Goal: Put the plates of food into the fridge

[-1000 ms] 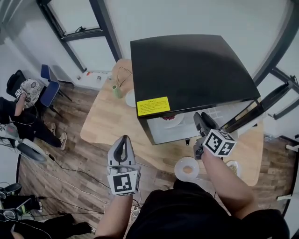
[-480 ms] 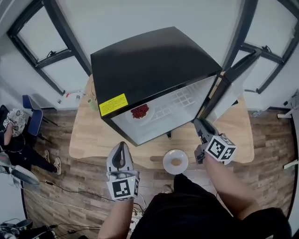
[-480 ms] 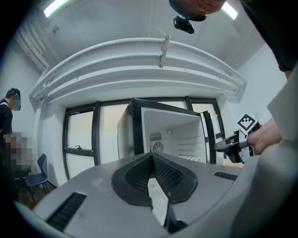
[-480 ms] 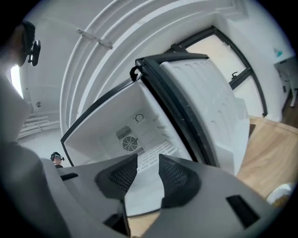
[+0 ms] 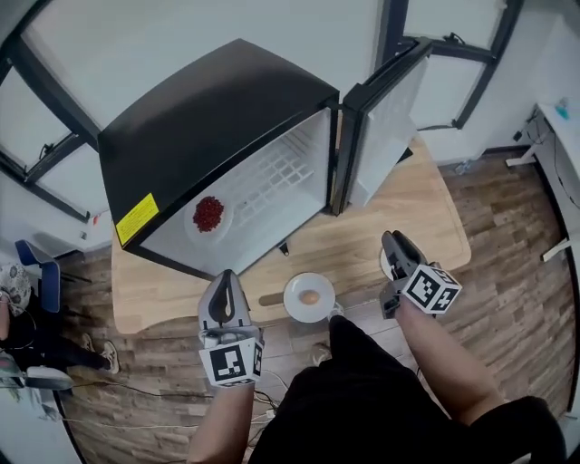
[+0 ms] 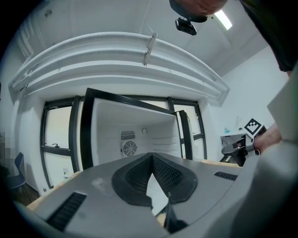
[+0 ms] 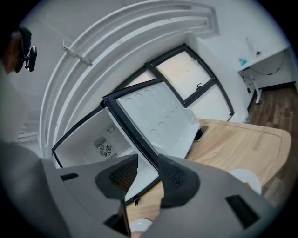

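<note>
Plank floor [image 5: 517,227], white wall [image 5: 227,27]

I can read no words. The yellow label [image 5: 137,219] on the fridge [image 5: 217,118] is too small; the left tool [image 5: 224,279] and right tool [image 5: 392,240] bear only square markers.

- Light wooden counter [image 5: 417,208] with rounded corners.
- Black fridge [image 5: 217,118] stands on the counter's rear half, with its door swung open to the right.
- White plate [image 5: 292,301] holding a pale bit of food sits near the front edge, apart from the fridge.
- Small dark flat object [image 7: 201,134] lies just beside the open door.
</note>
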`<state>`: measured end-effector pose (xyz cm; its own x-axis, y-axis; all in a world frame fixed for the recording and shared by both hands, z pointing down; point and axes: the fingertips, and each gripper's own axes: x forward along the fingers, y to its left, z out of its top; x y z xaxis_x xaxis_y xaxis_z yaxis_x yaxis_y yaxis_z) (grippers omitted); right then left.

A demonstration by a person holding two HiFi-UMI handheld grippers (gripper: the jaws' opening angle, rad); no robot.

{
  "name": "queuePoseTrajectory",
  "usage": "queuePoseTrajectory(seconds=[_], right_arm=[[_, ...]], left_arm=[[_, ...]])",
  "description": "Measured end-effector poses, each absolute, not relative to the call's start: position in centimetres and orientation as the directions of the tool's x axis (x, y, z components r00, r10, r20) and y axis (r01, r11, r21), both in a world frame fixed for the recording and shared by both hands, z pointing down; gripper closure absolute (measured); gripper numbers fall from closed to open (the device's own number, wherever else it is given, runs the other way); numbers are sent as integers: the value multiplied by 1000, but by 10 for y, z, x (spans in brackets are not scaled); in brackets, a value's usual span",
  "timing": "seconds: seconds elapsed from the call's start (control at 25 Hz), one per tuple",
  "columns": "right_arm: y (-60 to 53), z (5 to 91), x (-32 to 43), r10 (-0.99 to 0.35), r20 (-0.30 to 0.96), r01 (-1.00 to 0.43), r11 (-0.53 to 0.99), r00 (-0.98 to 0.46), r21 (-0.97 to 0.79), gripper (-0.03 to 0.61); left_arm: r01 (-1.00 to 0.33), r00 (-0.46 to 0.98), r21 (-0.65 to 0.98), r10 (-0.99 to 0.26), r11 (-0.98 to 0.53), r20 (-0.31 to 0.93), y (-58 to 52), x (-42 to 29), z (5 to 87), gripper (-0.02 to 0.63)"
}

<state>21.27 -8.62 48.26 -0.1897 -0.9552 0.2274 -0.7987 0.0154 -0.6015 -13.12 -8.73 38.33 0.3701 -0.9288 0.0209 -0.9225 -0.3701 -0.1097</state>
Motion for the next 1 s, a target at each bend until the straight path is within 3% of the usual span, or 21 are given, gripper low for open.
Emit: queuePoseTrajectory(seconds=[0.4, 1.0], right_arm=[[-15, 538, 285, -962, 272, -724, -191, 4, -663, 423], [51, 638, 331, -909, 395, -592, -392, 131, -705, 423]], left_arm=[[-849, 504, -158, -863, -505, 49, -94, -66, 390, 609], [-759, 603, -205, -786, -618, 138, -87, 1, 428, 609]])
